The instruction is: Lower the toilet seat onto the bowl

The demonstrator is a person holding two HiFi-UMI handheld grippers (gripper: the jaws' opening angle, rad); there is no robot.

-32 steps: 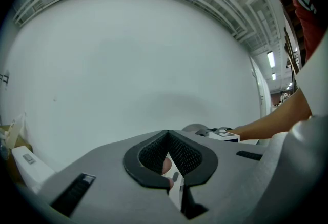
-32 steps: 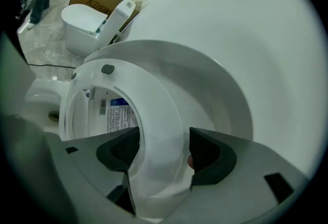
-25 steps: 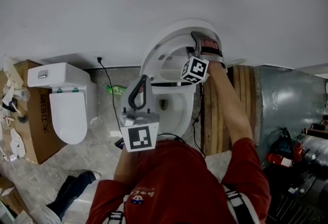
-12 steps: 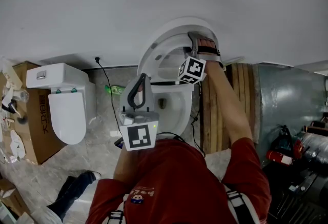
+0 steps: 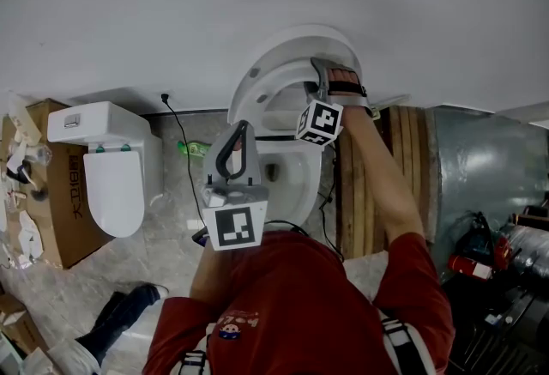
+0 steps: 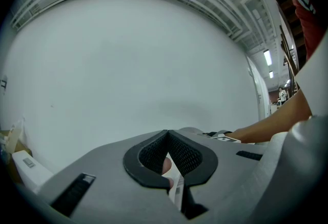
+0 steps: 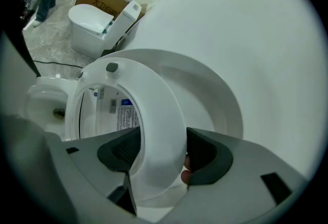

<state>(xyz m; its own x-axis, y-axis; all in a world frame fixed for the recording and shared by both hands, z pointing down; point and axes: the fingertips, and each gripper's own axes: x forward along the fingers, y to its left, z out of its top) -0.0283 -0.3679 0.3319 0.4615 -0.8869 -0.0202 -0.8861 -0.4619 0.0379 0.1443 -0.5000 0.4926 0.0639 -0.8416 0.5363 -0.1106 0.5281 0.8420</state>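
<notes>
Head view: the glossy white oval plastic toilet seat (image 5: 257,83) stands upright above the white ceramic bowl (image 5: 304,180), with the right gripper (image 5: 319,69) at its upper rim.

Left gripper view: the left gripper (image 6: 166,135) has its ribbed grey pads together, empty, facing a bare wall (image 6: 128,54).

Right gripper view: the jaws clamp the seat's smooth ring, with the white lid (image 7: 215,100) close behind.

A cardboard box (image 5: 62,193) at the left edge of the floor (image 5: 167,266) has dark characters printed down its side, too small to read. Through the ring of the toilet seat (image 7: 161,130) a blue-headed sticker (image 7: 125,113) shows fine print, also unreadable. The black-and-white square markers (image 5: 233,228) carry no letters.
</notes>
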